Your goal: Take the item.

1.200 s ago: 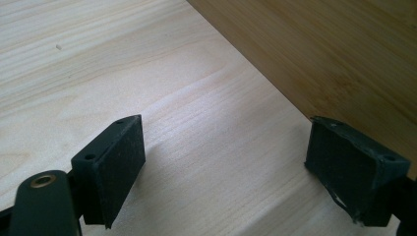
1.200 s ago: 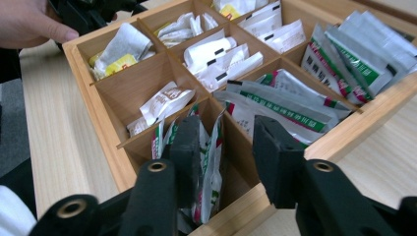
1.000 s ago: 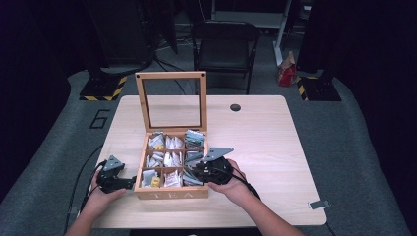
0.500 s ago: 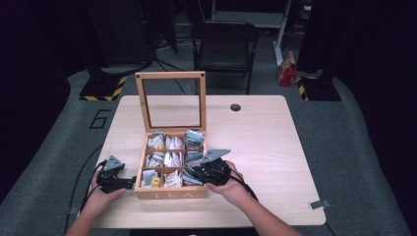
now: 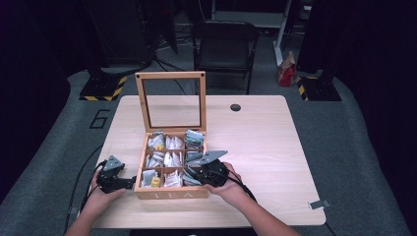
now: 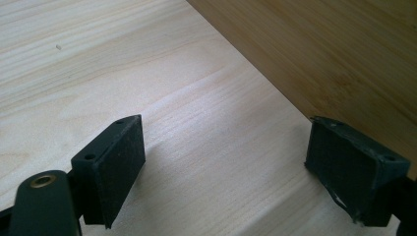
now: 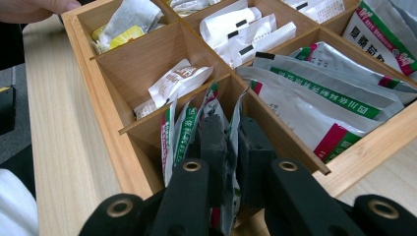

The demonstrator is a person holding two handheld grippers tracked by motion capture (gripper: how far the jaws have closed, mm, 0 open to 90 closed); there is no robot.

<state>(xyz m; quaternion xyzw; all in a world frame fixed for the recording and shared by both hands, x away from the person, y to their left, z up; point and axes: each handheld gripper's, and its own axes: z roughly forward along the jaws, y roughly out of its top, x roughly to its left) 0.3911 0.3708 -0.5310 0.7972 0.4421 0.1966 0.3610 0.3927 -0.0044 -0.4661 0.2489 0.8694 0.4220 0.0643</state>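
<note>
The black two-jaw left gripper [image 5: 132, 183] is resting low with jaws spread wide; the black two-jaw right gripper [image 7: 232, 142] is pinching its jaws nearly closed, angled downward.

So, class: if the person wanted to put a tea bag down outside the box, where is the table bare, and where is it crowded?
The table is bare right of the tea box, out to its right edge, and behind the raised lid apart from a small dark disc. It is crowded at the front, where the left gripper and right gripper flank the box.
</note>
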